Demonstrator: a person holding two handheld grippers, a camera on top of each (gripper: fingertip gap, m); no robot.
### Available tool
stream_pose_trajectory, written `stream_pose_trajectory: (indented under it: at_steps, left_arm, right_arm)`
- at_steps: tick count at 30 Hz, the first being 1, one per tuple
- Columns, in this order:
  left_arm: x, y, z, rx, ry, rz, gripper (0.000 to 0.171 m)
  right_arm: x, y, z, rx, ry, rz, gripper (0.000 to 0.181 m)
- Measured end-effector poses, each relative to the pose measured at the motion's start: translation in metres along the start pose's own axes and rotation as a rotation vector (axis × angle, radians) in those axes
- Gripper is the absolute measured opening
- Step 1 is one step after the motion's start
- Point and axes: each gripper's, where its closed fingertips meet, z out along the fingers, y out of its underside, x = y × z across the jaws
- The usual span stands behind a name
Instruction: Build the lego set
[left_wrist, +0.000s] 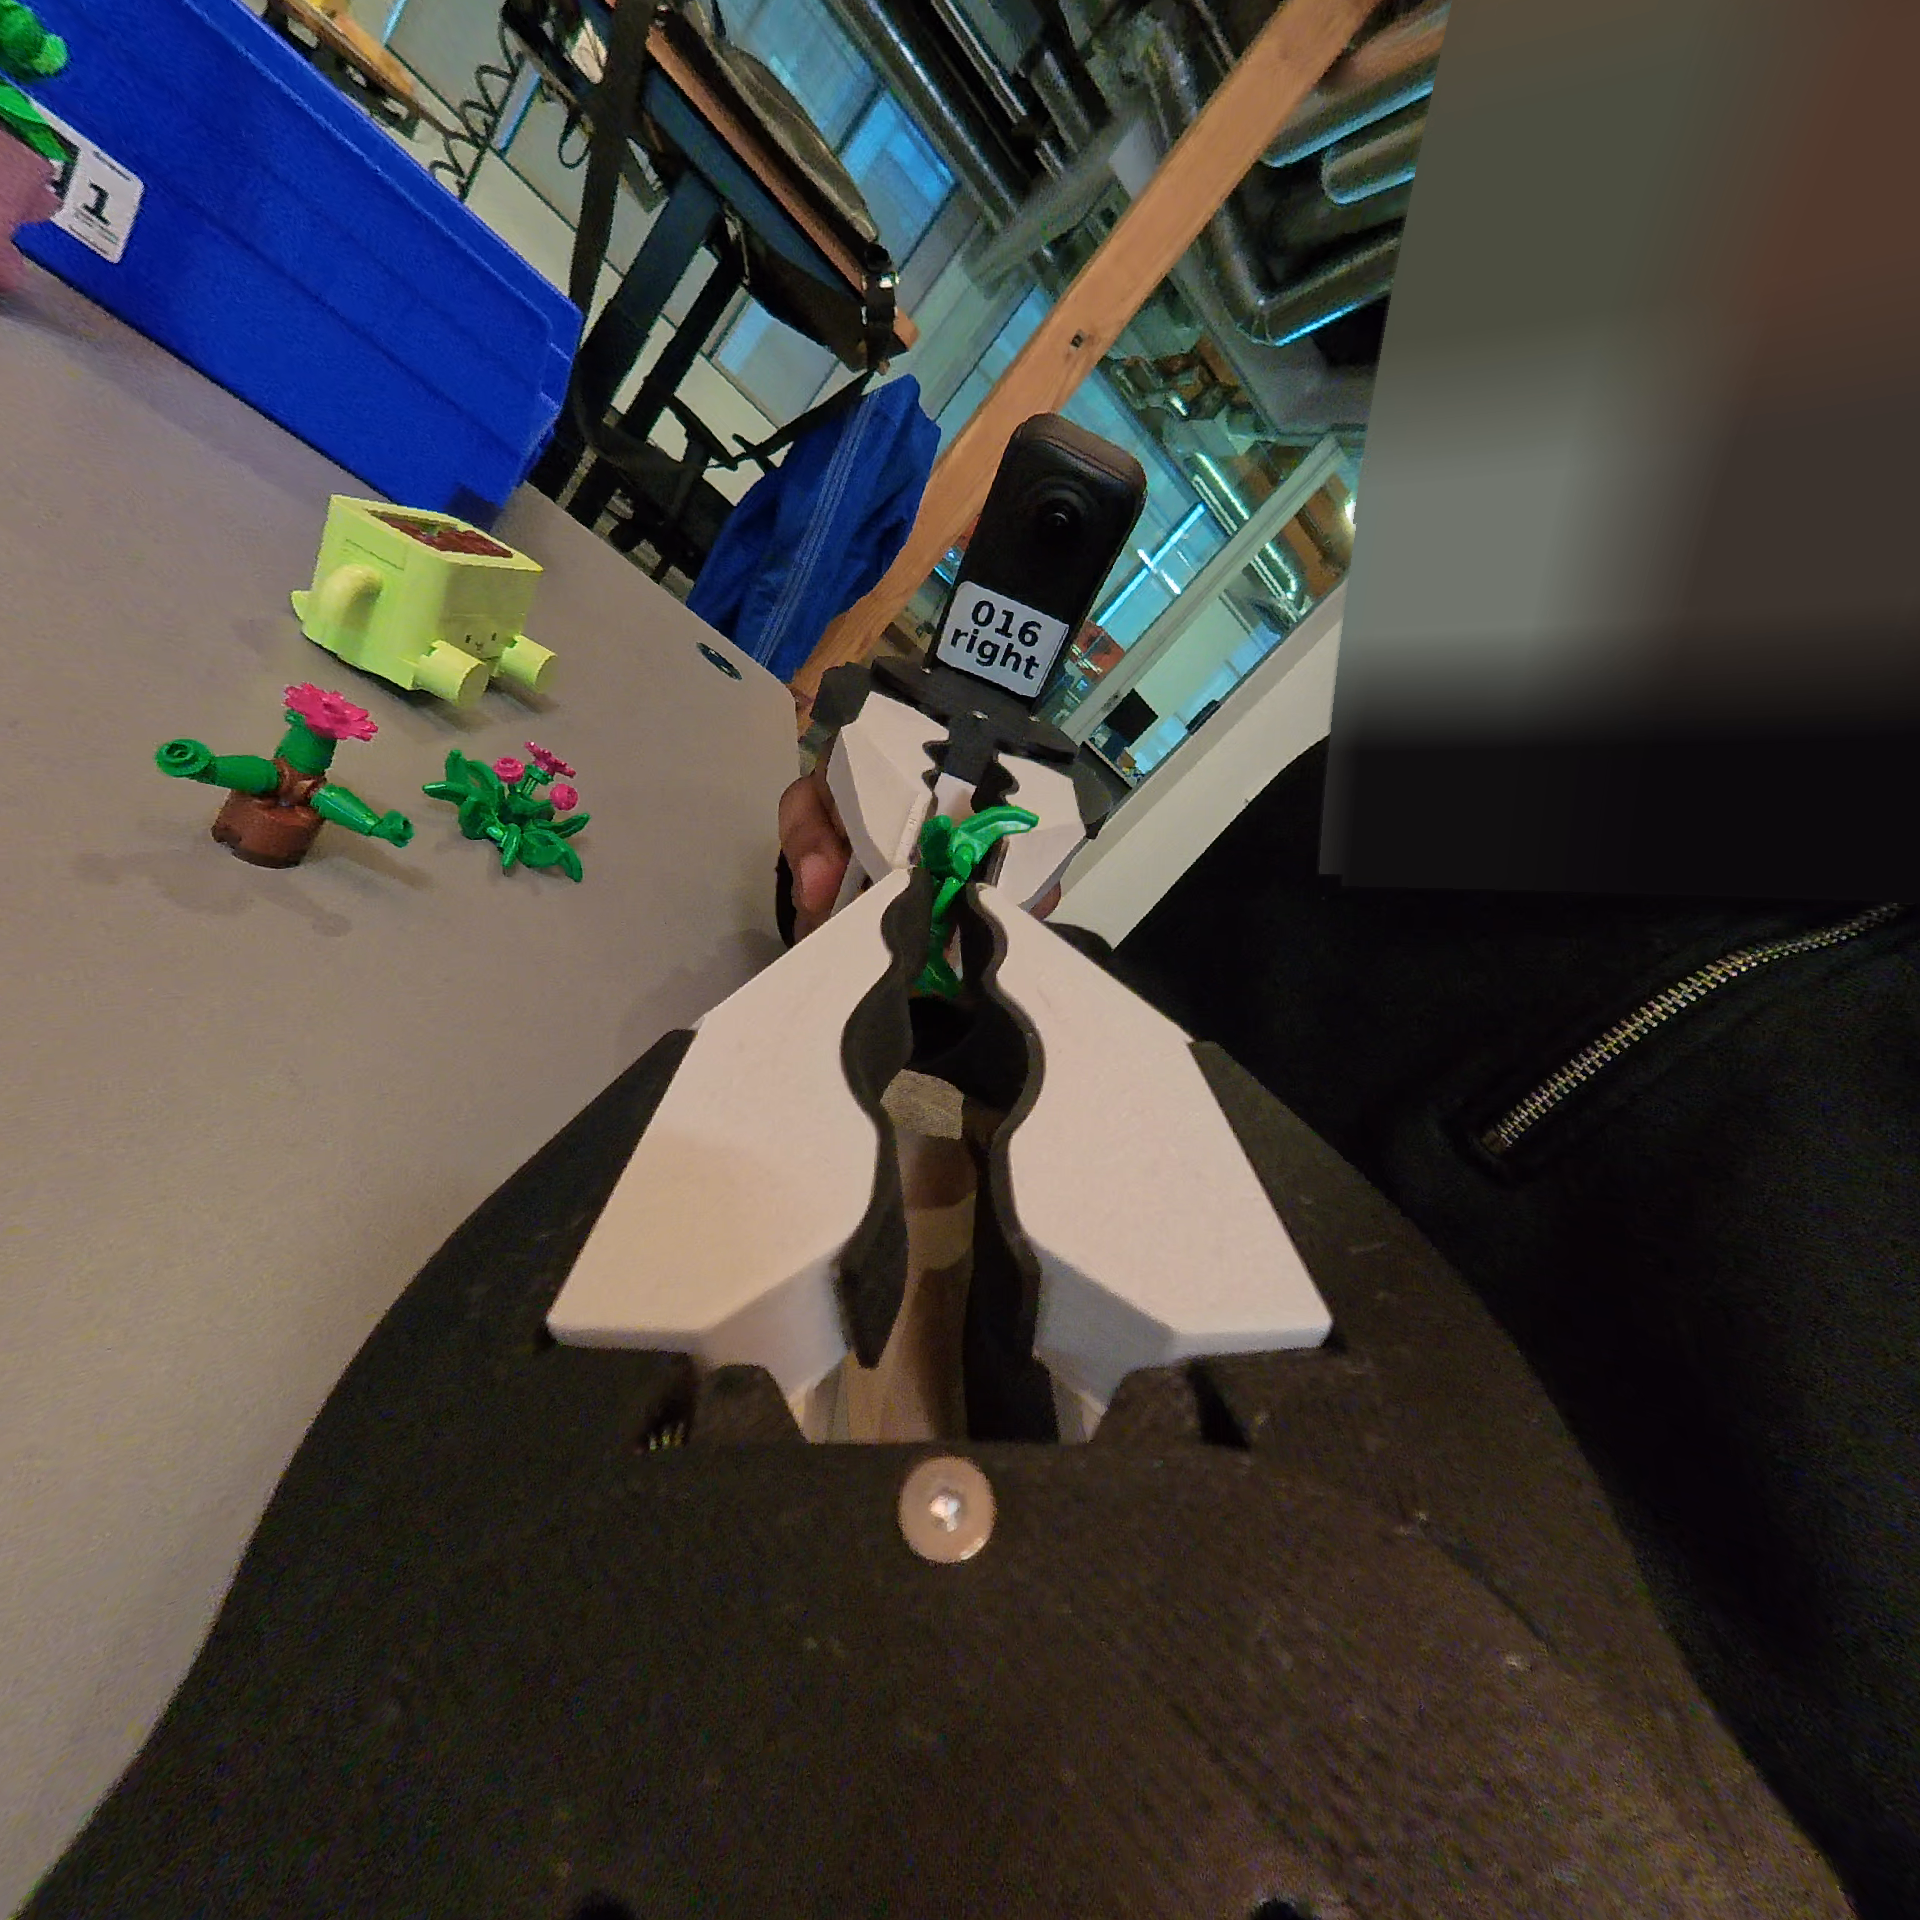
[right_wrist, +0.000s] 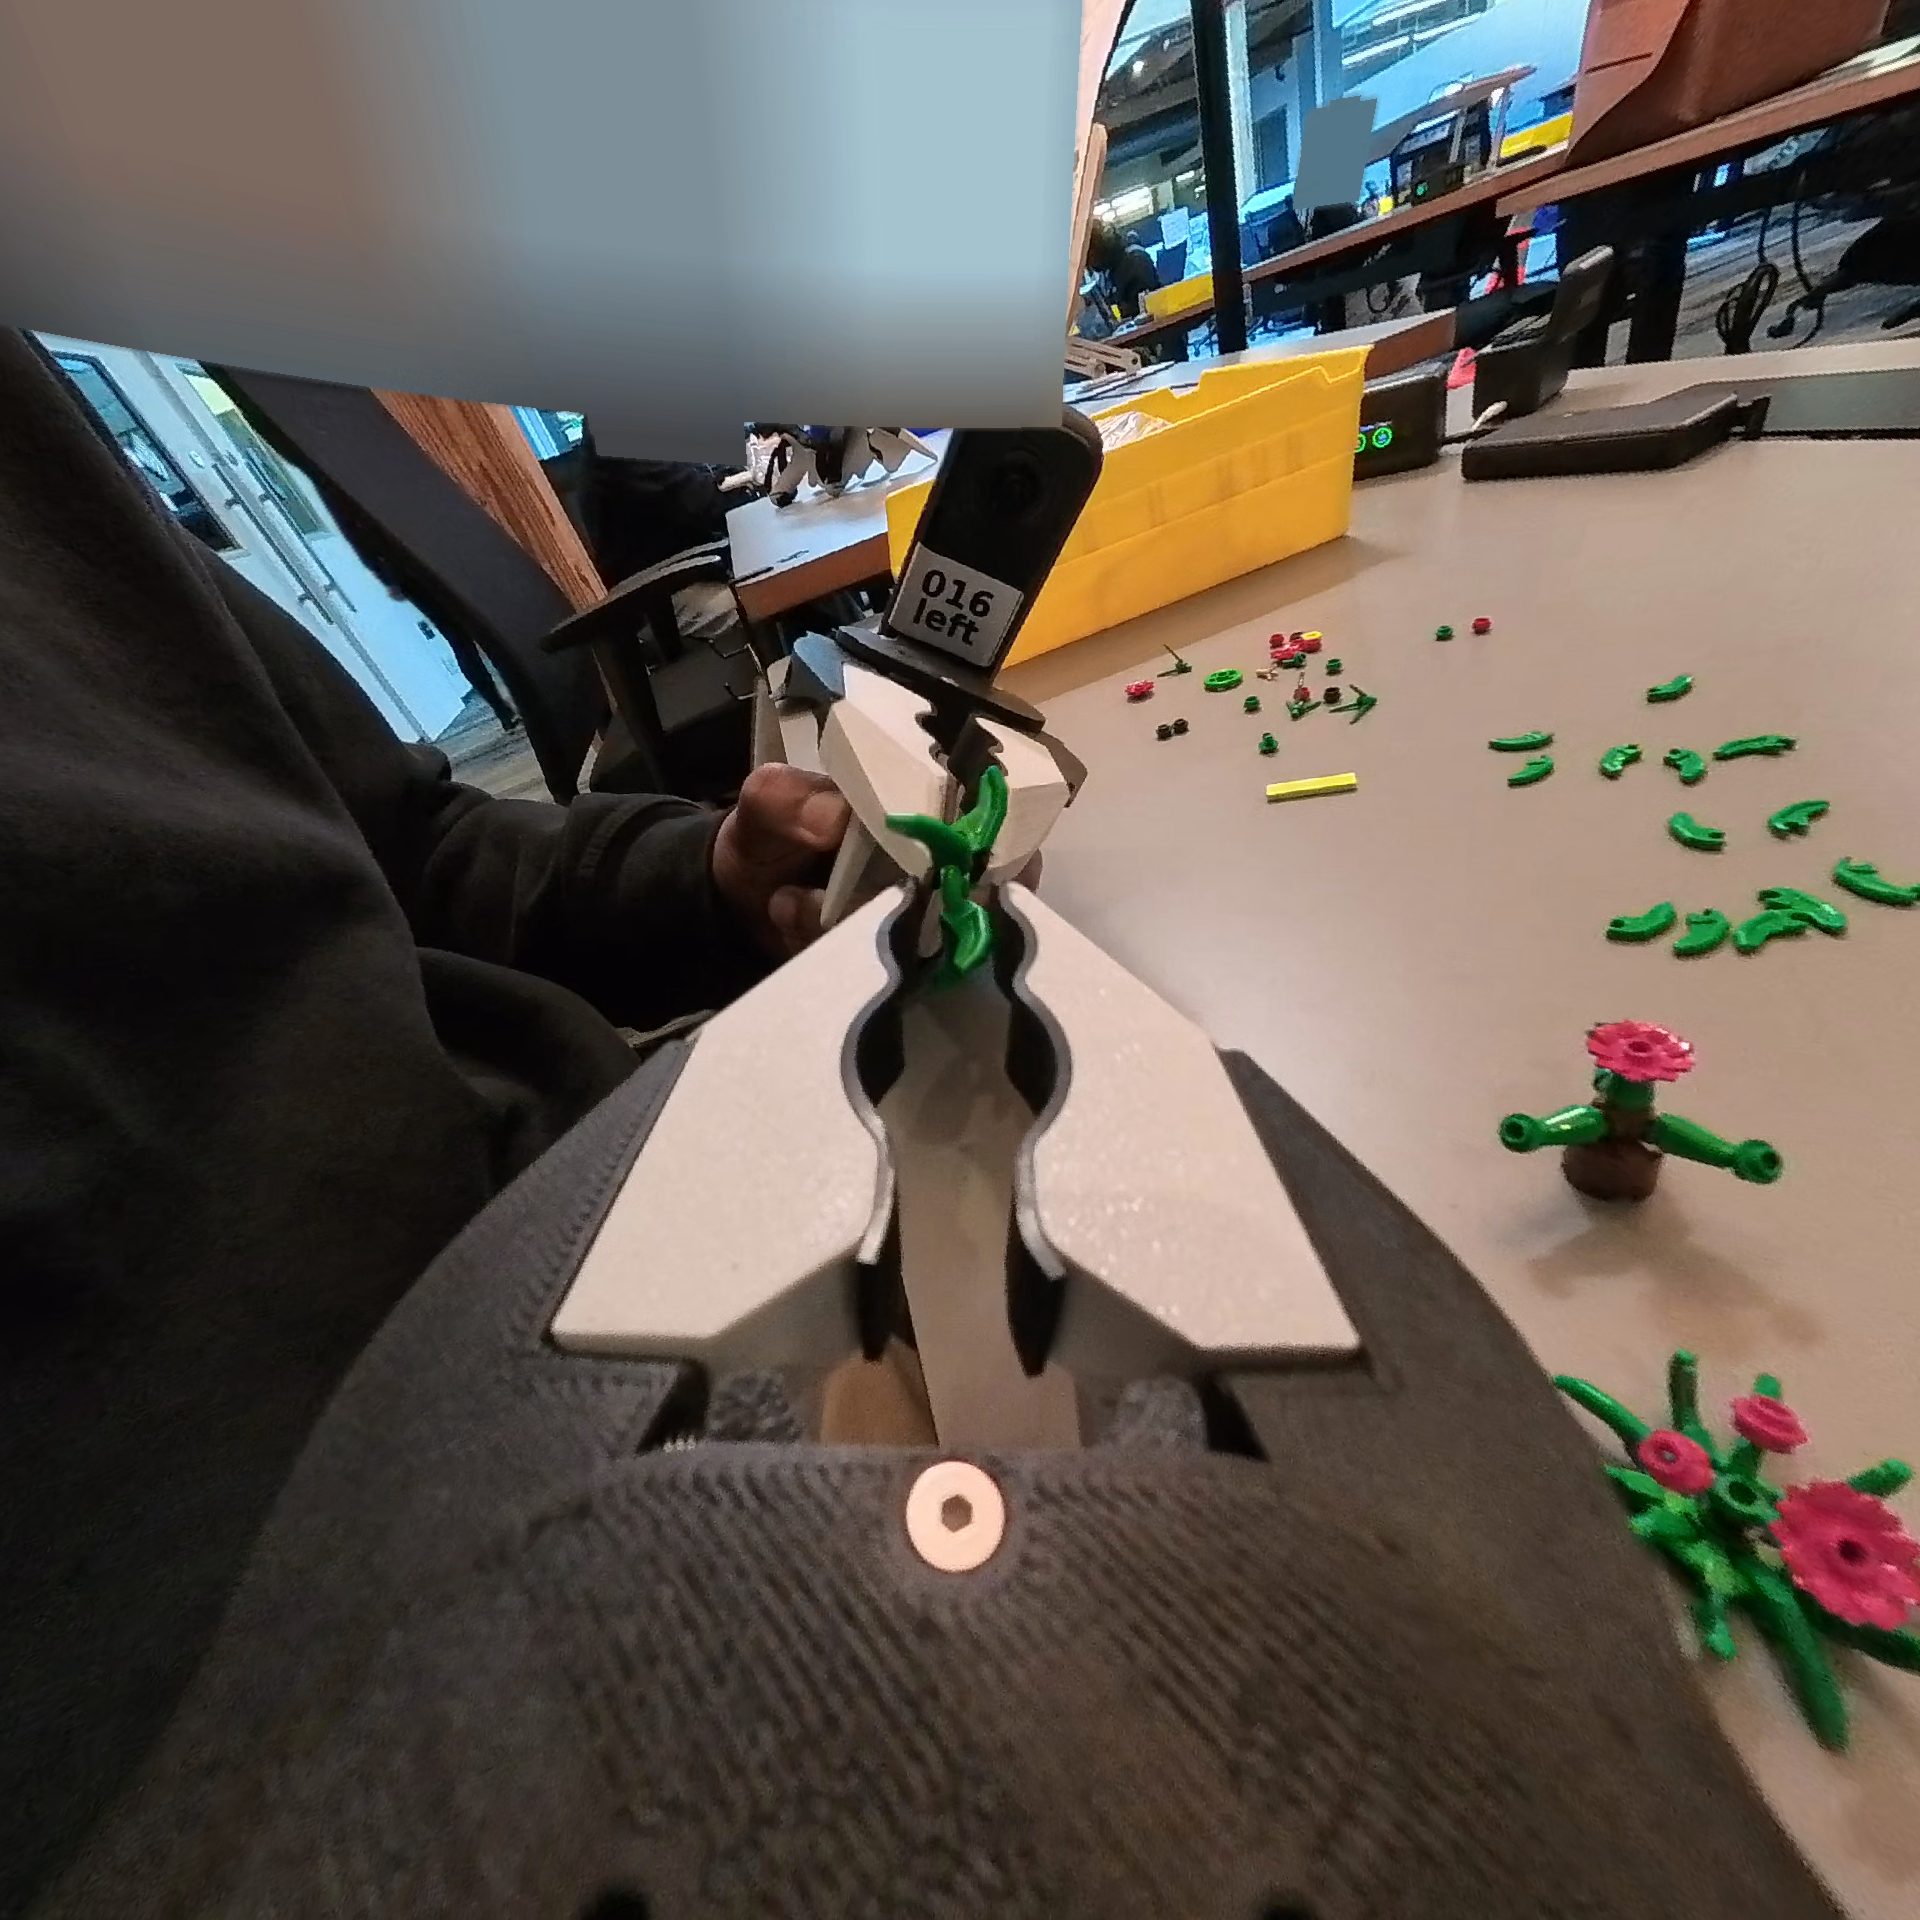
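My left gripper (left_wrist: 940, 906) and my right gripper (right_wrist: 951, 914) meet tip to tip in the air by the table's near edge. Both are shut on a small green leafy stem piece (left_wrist: 961, 857), which also shows in the right wrist view (right_wrist: 961, 873). The right gripper (left_wrist: 951, 805) faces me in the left wrist view, and the left gripper (right_wrist: 961, 805) faces me in the right wrist view. I cannot tell if the green piece is one part or two pressed together. A hand (right_wrist: 779, 842) holds the left gripper.
On the grey table (left_wrist: 208, 1039) stand a lime-yellow cube pot (left_wrist: 426, 603), a brown-based plant with a pink flower (right_wrist: 1631, 1122) and a leafy cluster with pink flowers (right_wrist: 1766, 1527). Loose green leaves (right_wrist: 1725, 862), small parts (right_wrist: 1288, 675), a yellow bin (right_wrist: 1195, 499) and a blue bin (left_wrist: 291, 260) lie farther off. Both grippers' tips are close together, under 4 cm apart. Both grippers' tips are roughly 20 centimeters from the lime-yellow cube pot (left_wrist: 426, 603).
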Motion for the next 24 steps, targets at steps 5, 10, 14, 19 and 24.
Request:
stream_pose_trajectory:
  at_steps: [5,10,14,19,24]
  left_arm:
    - [0.0,-0.002,-0.001,0.011,0.005,-0.005,0.002]
    - [-0.004,-0.006,-0.004,0.04,-0.038,0.022,0.015]
    - [-0.003,-0.01,-0.006,0.063,-0.021,0.017,0.023]
    - [0.0,-0.006,-0.003,0.038,-0.006,0.02,0.022]
    - [-0.002,-0.005,-0.002,0.028,-0.034,0.041,0.02]
  right_arm:
    - [0.0,-0.002,0.0,0.013,-0.001,0.004,0.007]
    - [0.004,-0.008,-0.006,0.063,-0.011,0.048,0.006]
    - [0.002,-0.005,-0.005,0.038,-0.039,0.068,0.006]
    - [0.002,0.003,-0.002,-0.009,-0.054,0.102,0.006]
    - [0.005,0.003,-0.004,-0.017,-0.038,0.105,0.006]
